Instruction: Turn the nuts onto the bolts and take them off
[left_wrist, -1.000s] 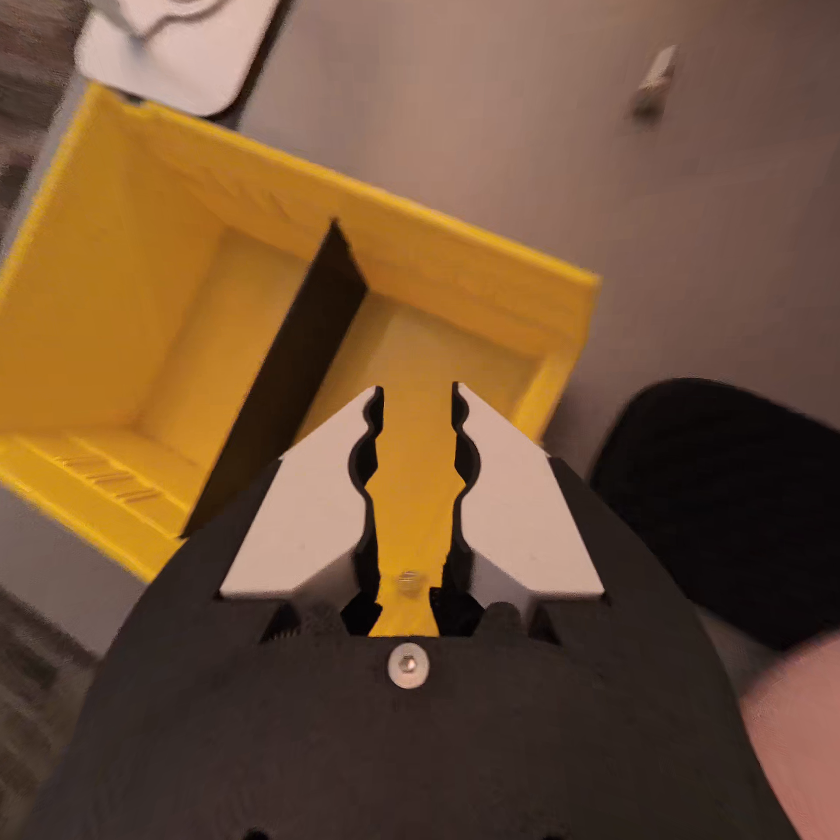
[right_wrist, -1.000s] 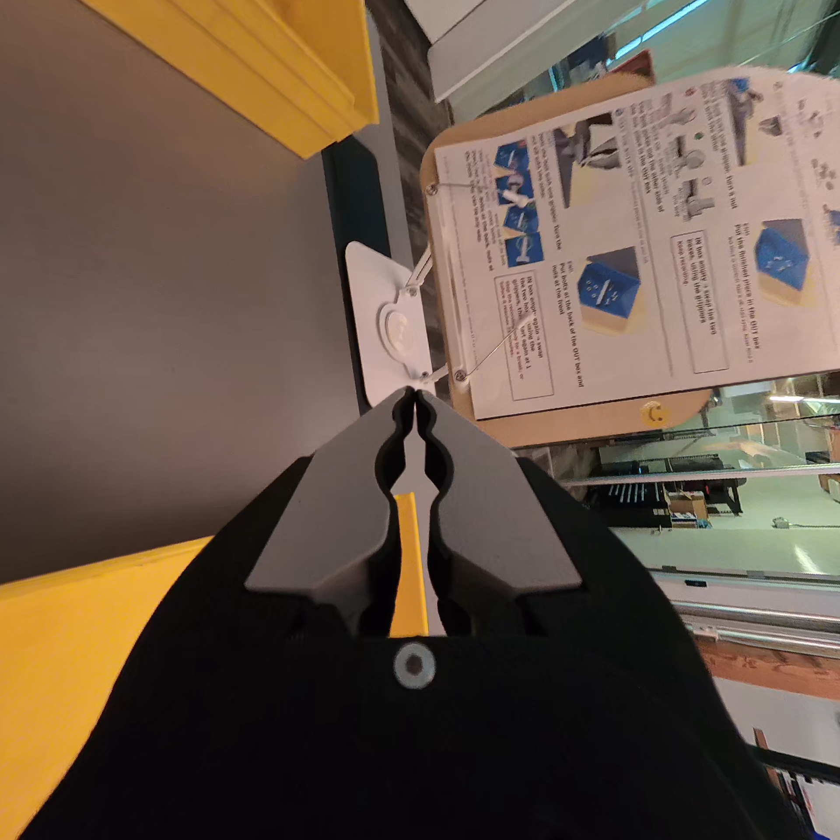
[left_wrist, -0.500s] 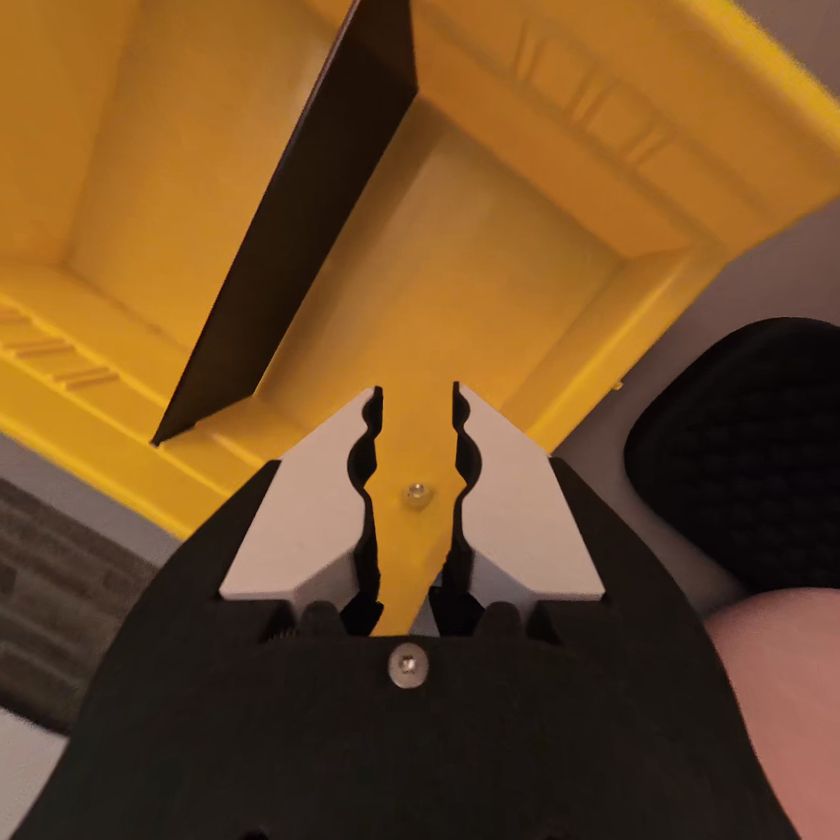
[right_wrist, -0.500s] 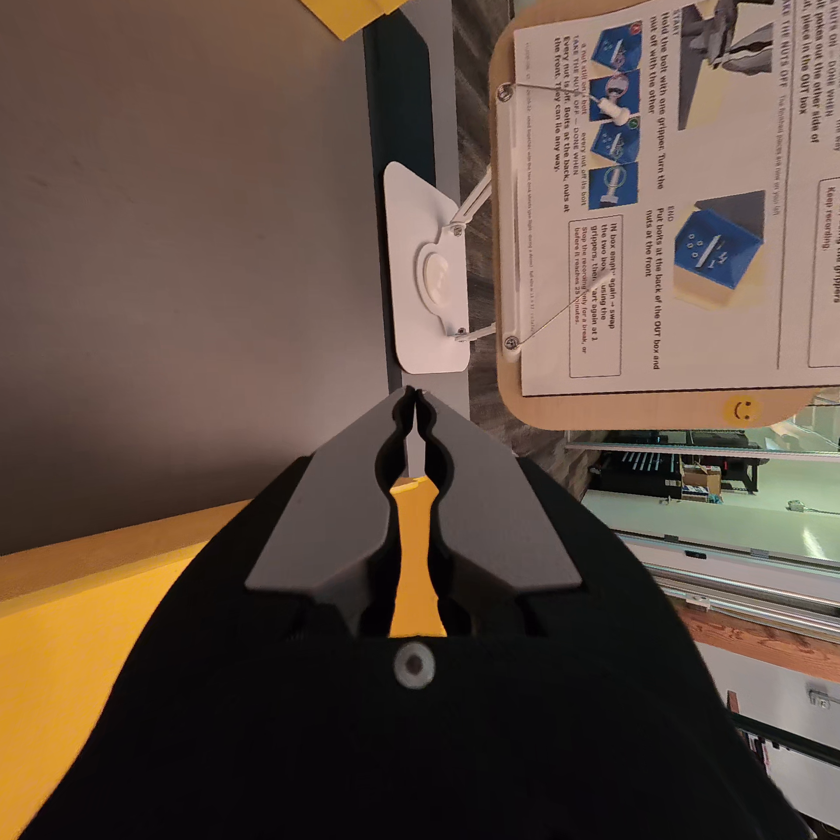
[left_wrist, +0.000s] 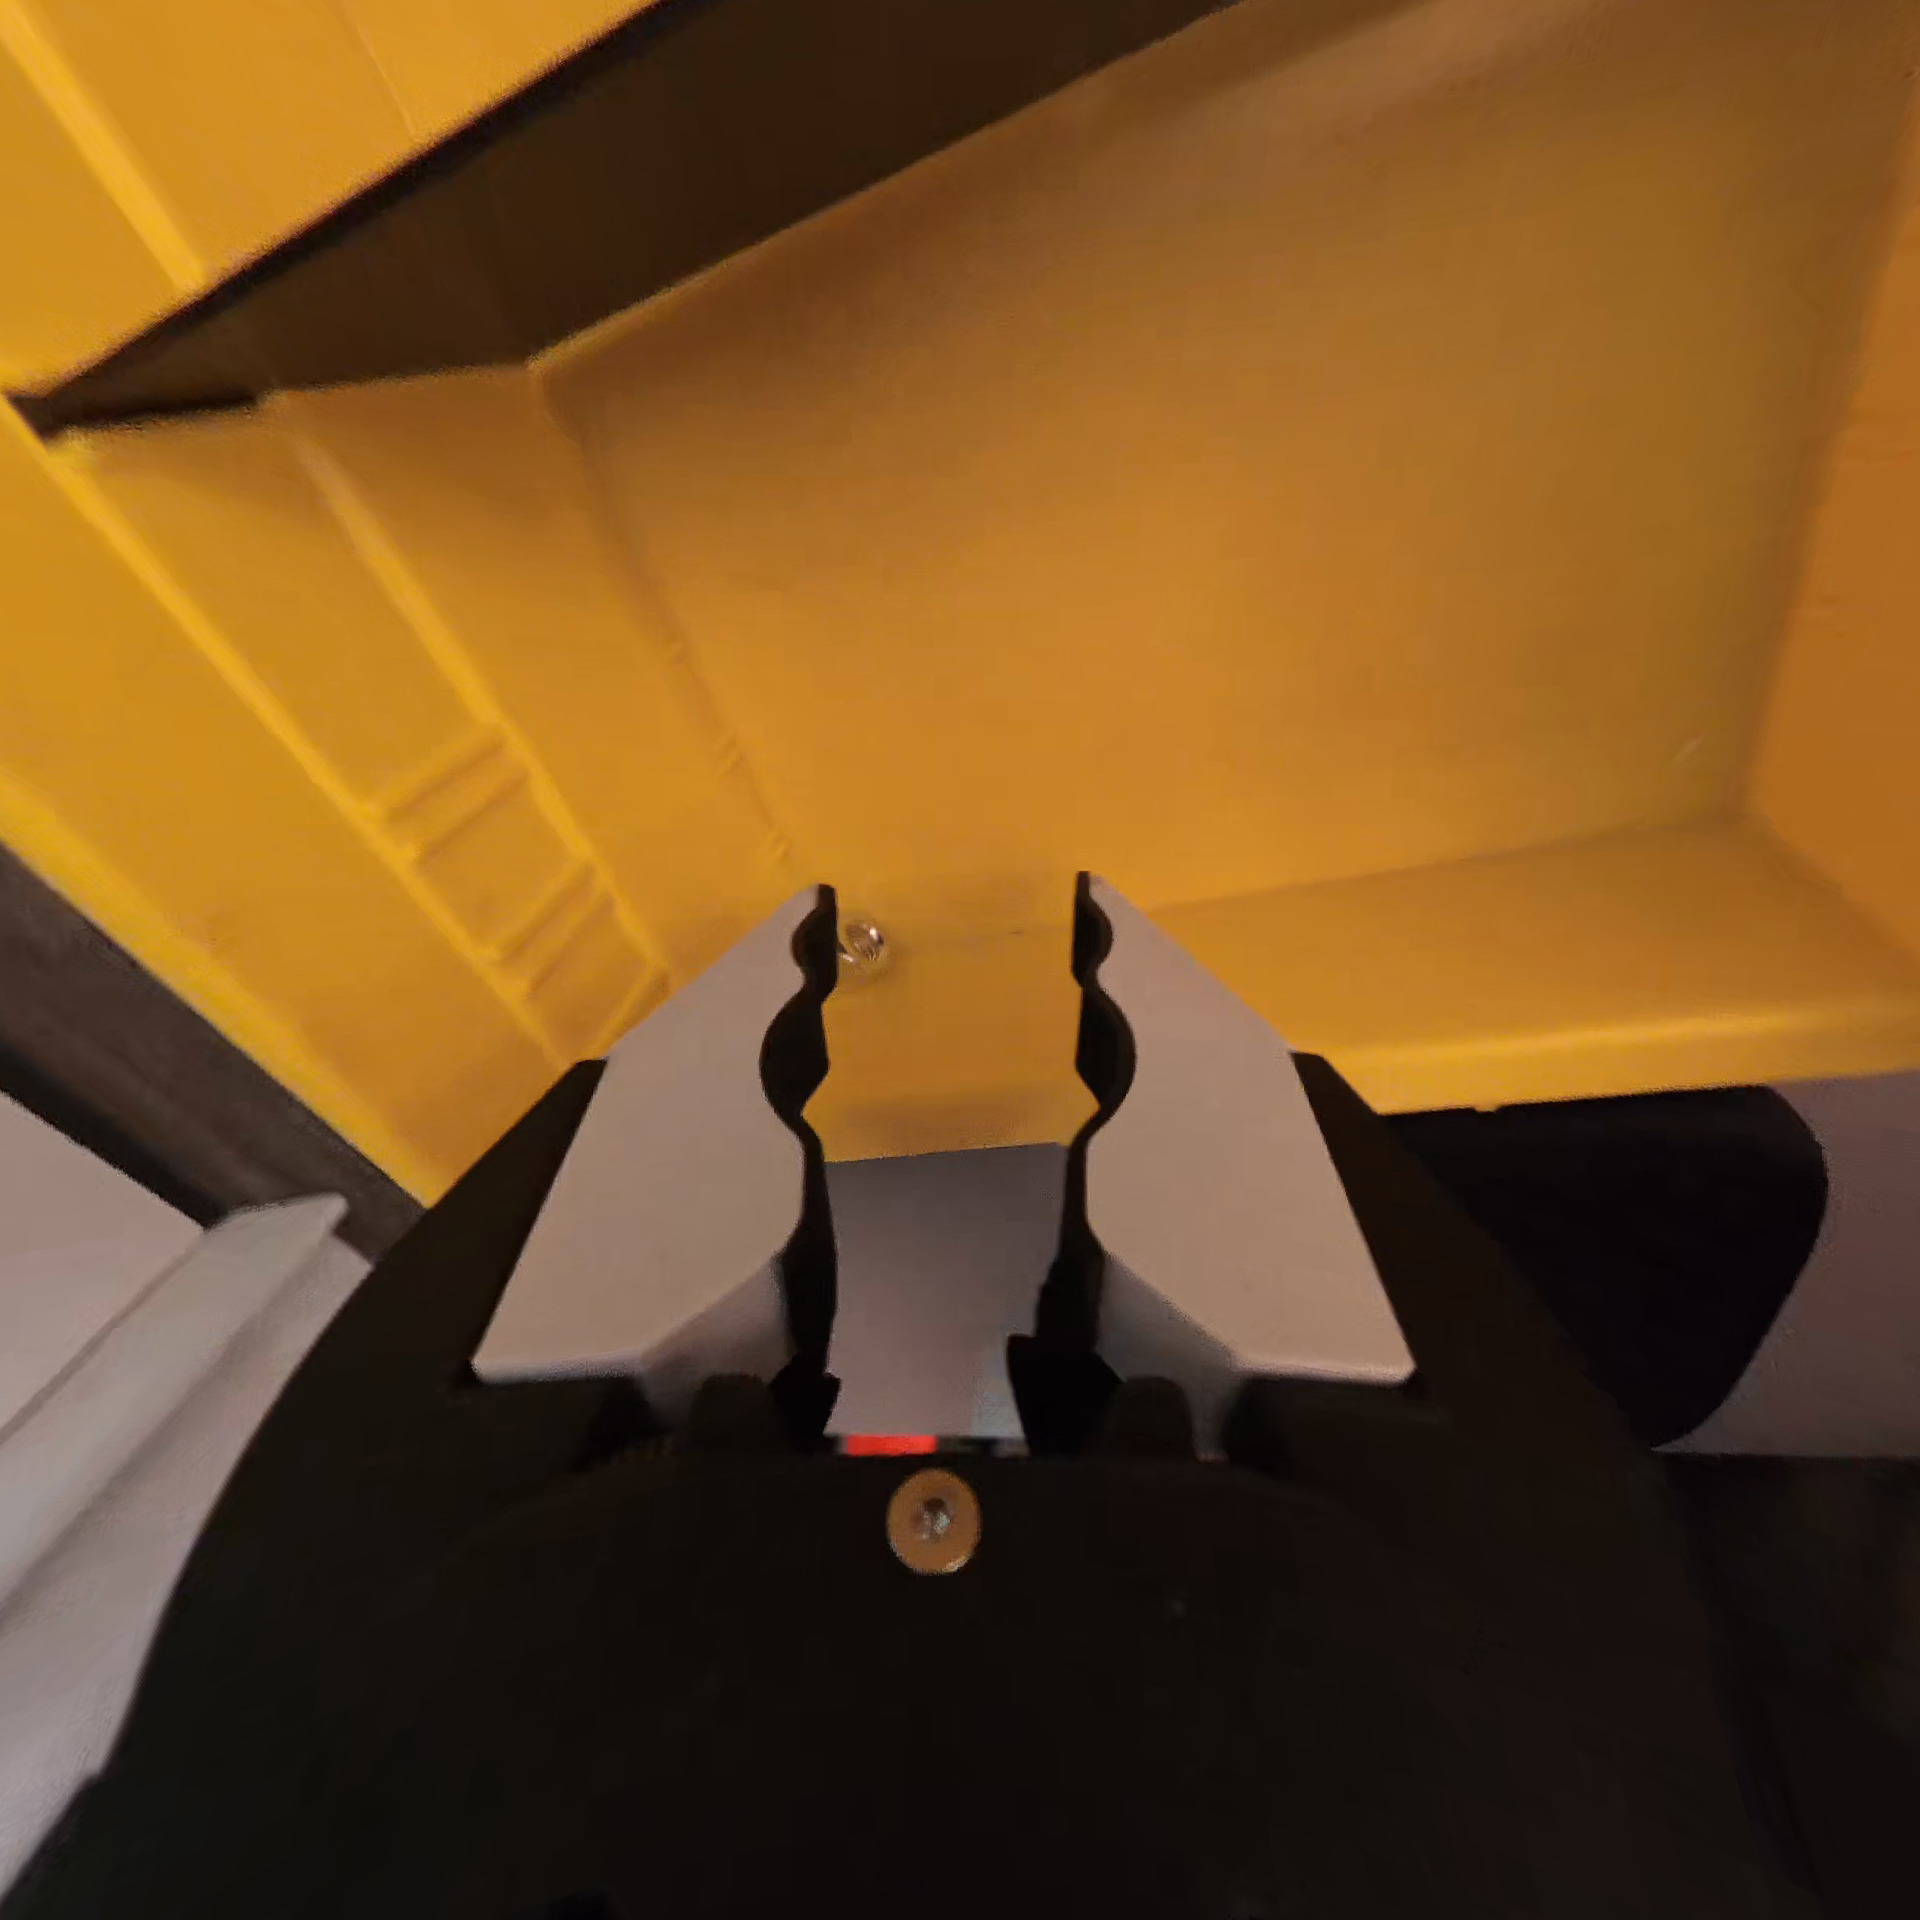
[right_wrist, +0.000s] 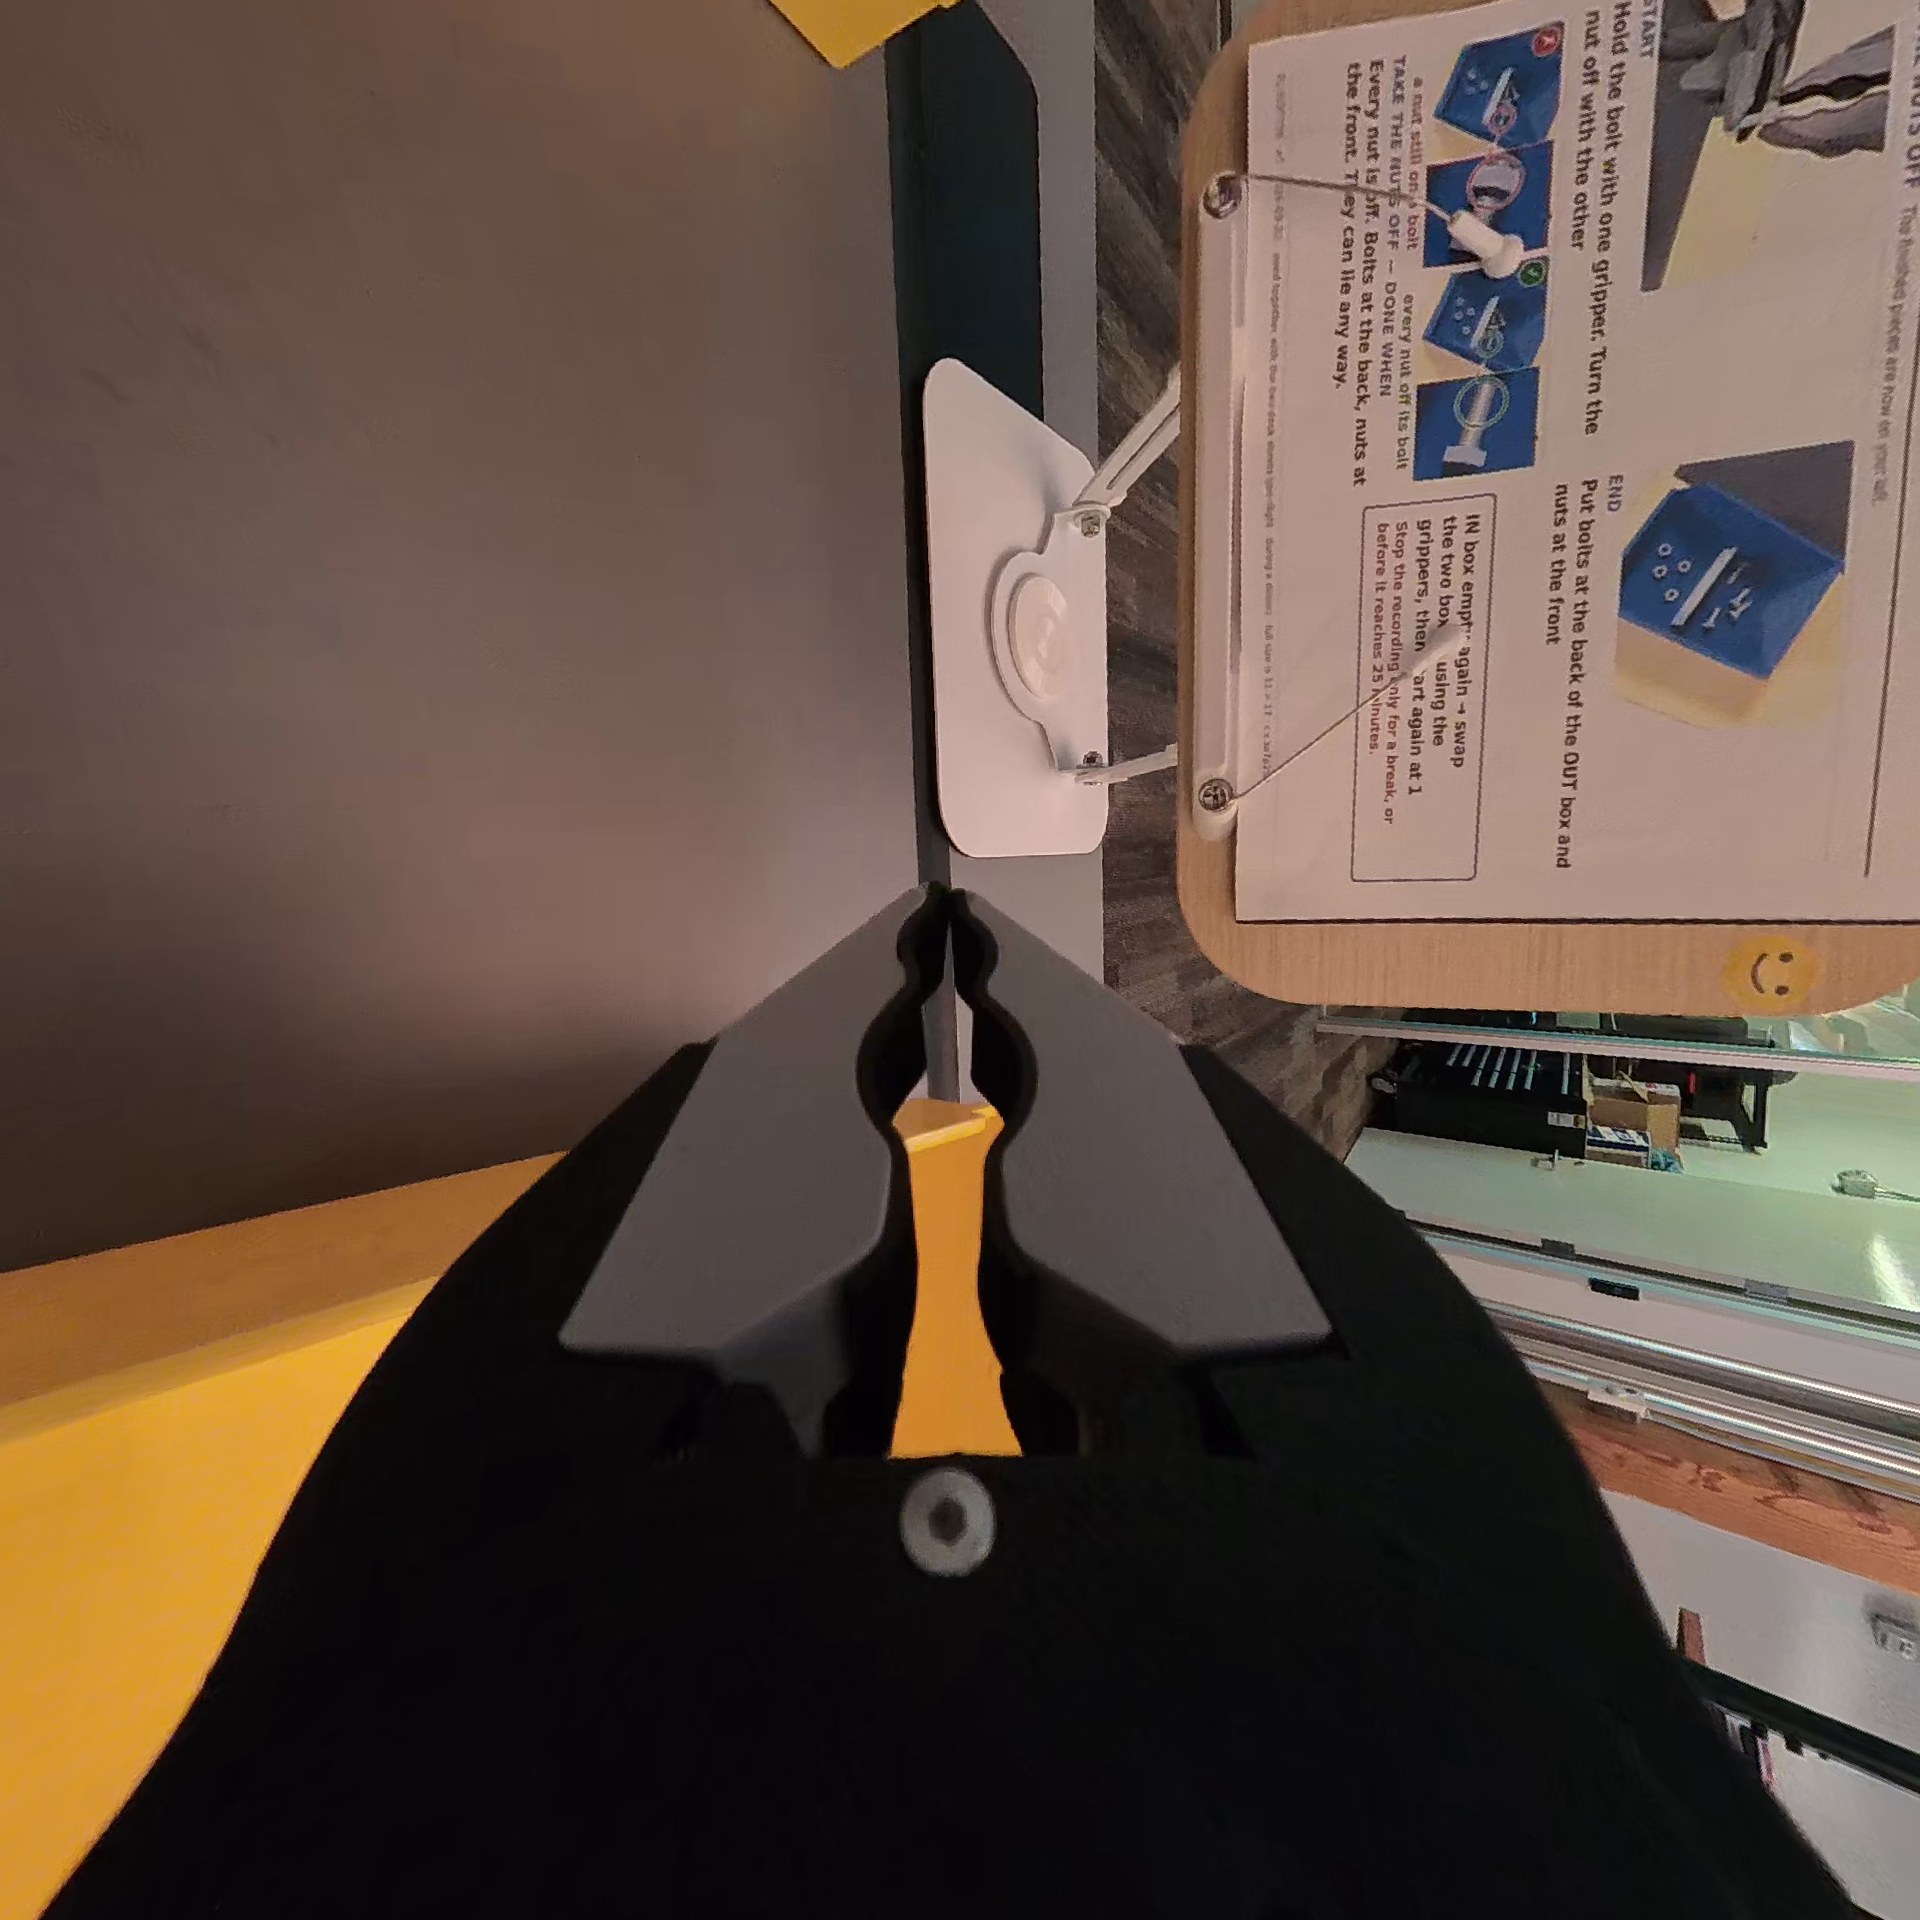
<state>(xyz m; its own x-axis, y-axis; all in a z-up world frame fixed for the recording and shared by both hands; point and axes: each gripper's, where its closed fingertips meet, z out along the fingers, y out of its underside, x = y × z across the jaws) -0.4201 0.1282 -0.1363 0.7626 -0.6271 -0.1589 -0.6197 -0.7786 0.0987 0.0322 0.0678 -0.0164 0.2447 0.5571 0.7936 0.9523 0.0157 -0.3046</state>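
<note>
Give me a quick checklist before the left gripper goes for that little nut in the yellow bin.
1. Left gripper open: ok, clear gap between its fingers.
2. Nut in sight: ok, on the yellow bin floor.
3. Nut centred between the fingers: not ok, it sits right by the left fingertip.
4. Divider clear of the approach: ok, well beyond the nut.
5. Right gripper free: ok, shut on nothing.
6. Bolt ready: cannot tell, none in view.
</note>
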